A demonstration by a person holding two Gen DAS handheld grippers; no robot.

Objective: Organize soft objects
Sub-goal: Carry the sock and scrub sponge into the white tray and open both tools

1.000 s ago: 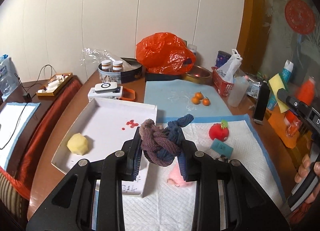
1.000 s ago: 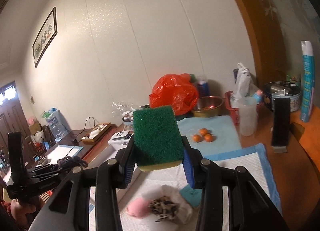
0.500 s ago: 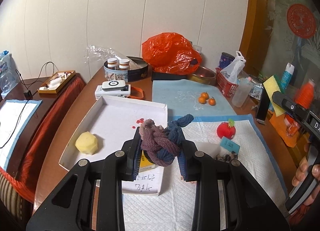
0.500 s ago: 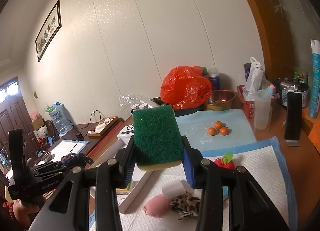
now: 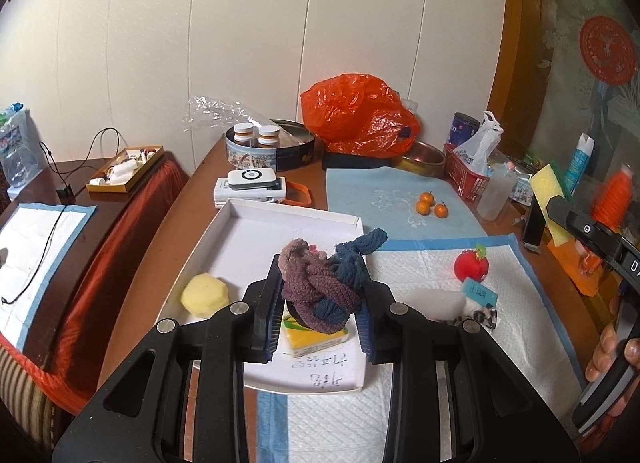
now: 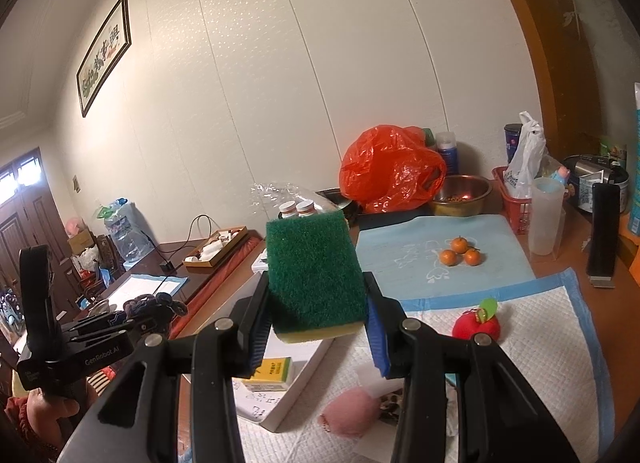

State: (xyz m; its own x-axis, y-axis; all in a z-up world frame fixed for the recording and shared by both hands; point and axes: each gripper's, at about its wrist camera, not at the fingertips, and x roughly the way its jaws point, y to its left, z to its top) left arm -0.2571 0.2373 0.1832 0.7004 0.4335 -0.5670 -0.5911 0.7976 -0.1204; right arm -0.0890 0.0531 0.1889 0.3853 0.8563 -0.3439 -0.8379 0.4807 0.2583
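My left gripper (image 5: 318, 315) is shut on a knotted bundle of brown and blue knit socks (image 5: 324, 283), held in the air above the white tray (image 5: 256, 223). A yellow foam ball (image 5: 205, 295) and a small yellow box (image 5: 316, 339) lie in that tray. My right gripper (image 6: 316, 327) is shut on a green and yellow sponge (image 6: 314, 275), held up over the white pad (image 6: 532, 327). On the pad lie a red plush apple (image 6: 476, 325), a pink soft ball (image 6: 350, 411) and a patterned cloth (image 6: 392, 401). The left gripper also shows at the left (image 6: 136, 319).
Behind the tray stand a round tin (image 5: 272, 147) with pill bottles, an orange plastic bag (image 5: 360, 115), a metal bowl (image 6: 460, 193), a red basket (image 5: 466, 177) and three small oranges (image 5: 430, 205) on a blue mat (image 5: 384, 199). A side table (image 5: 48, 231) with a cable sits left.
Both grippers drew back toward the camera side with their loads still held; the tray and table now sit farther off, and the yellow box has come into sight under the socks.
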